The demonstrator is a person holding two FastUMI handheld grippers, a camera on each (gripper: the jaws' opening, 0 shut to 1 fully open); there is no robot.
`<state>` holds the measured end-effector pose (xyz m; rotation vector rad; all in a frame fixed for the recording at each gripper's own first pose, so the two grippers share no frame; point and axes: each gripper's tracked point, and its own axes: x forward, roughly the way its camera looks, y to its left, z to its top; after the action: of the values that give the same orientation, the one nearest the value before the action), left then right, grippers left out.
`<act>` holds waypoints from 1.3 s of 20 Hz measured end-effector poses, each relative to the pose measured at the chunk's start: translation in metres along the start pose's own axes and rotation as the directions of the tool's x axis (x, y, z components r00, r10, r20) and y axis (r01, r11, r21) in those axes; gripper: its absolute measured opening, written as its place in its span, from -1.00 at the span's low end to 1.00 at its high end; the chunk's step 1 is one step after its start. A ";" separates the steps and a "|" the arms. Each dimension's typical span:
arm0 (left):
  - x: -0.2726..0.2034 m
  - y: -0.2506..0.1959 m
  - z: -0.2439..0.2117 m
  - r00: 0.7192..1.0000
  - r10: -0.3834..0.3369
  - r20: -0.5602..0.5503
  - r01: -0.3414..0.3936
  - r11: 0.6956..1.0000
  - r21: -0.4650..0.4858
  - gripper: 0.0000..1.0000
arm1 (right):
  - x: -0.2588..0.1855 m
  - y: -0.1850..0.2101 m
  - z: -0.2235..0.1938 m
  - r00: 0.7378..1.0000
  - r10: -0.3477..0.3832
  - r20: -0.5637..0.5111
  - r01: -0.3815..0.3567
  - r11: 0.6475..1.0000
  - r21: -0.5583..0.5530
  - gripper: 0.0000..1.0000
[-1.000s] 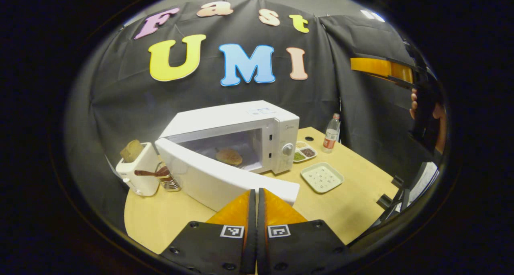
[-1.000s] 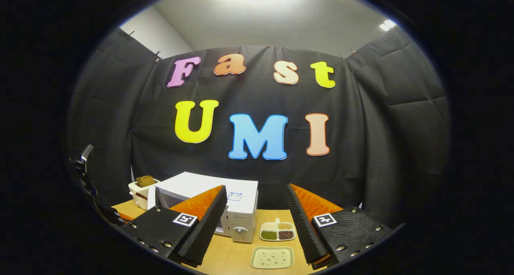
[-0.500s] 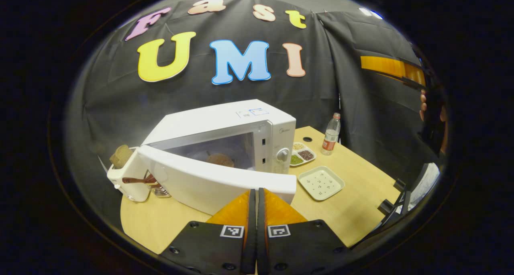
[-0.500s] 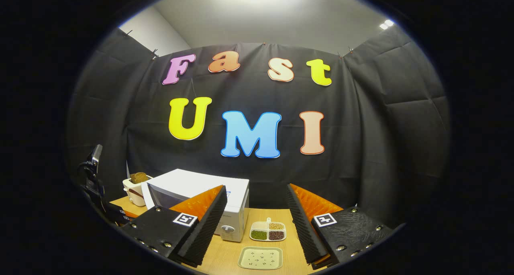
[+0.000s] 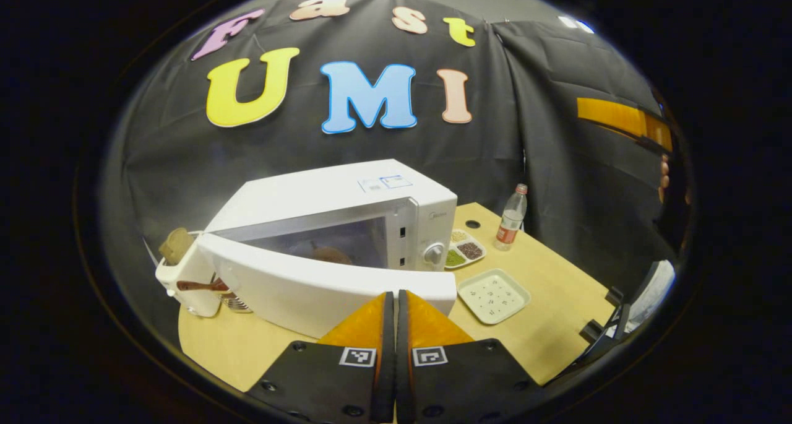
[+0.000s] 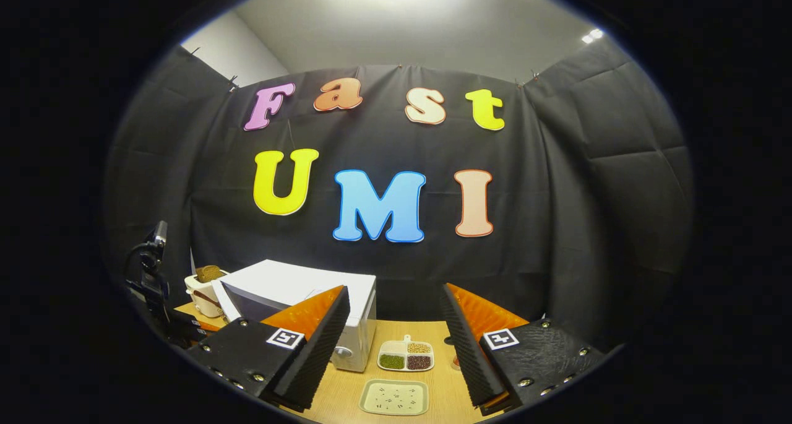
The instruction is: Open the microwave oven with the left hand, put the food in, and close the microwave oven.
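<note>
Here, the microwave oven [image 5: 346, 226] stood on the worktop [image 5: 544, 312] with its door [image 5: 322, 285] partly ajar and the food [image 5: 328, 255] inside.

The left claw [image 5: 396, 300] had its two fingers pressed together, gripping nothing, its tips at the outer face of the door near the free edge. The food, a brownish round piece, lay on the oven floor, seen through the gap above the door. A toaster [image 5: 182, 275] with a slice of bread stood just beside the door's hinged end. To the other side lay a divided dish [image 5: 464, 249] of grains, a square plate [image 5: 493, 294] and a bottle [image 5: 510, 218]. The right claw [image 6: 393, 325] was held wide apart and empty, raised above the worktop, with the same oven [image 6: 297, 288], dish [image 6: 405, 357] and plate [image 6: 394, 397] ahead of it.
</note>
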<state>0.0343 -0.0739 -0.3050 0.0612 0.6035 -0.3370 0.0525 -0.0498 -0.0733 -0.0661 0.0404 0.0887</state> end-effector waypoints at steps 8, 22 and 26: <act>0.021 0.006 0.008 1.000 -0.021 0.002 0.021 1.000 -0.001 -0.84 | 0.002 -0.012 -0.006 1.000 -0.021 -0.018 0.021 1.000 -0.003 0.80; 0.065 -0.010 0.014 0.998 -0.066 -0.019 0.066 0.998 0.020 -0.84 | 0.011 -0.034 -0.014 0.997 -0.068 -0.048 0.068 0.998 0.005 0.80; 0.076 -0.009 0.018 0.998 -0.056 -0.017 0.057 0.997 0.049 -0.85 | 0.012 -0.031 -0.012 0.997 -0.063 -0.035 0.063 0.998 -0.009 0.79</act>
<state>0.0995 -0.1070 -0.3331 0.0947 0.6136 -0.4068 0.0670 -0.0805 -0.0840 -0.0768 0.0733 0.0249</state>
